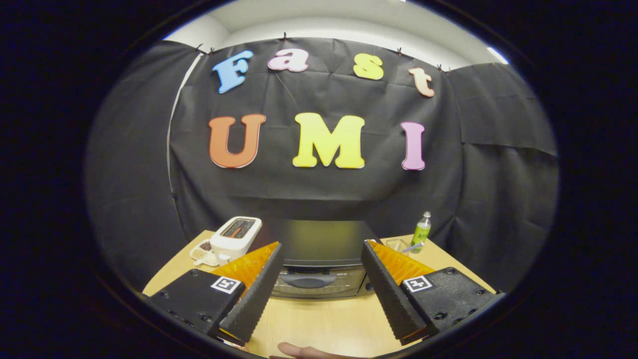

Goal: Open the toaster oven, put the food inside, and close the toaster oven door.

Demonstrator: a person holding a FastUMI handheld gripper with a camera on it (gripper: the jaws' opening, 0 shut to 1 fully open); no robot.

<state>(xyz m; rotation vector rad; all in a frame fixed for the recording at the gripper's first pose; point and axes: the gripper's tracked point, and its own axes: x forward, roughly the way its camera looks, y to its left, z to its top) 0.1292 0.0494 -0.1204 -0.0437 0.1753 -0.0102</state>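
Sitting on the table [324,324], the oven [319,259] is just ahead of the fingers, its door [314,281] shut. The gripper [322,247] is wide apart and holds nothing. A white toaster [235,238] stands left of the oven. A green bottle [421,232] stands right. A fingertip [299,350] pokes in below.

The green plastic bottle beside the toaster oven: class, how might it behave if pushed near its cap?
The bottle stands upright, tall and narrow, so it would probably tip. Its round body might then roll. The open tool is nowhere near it.
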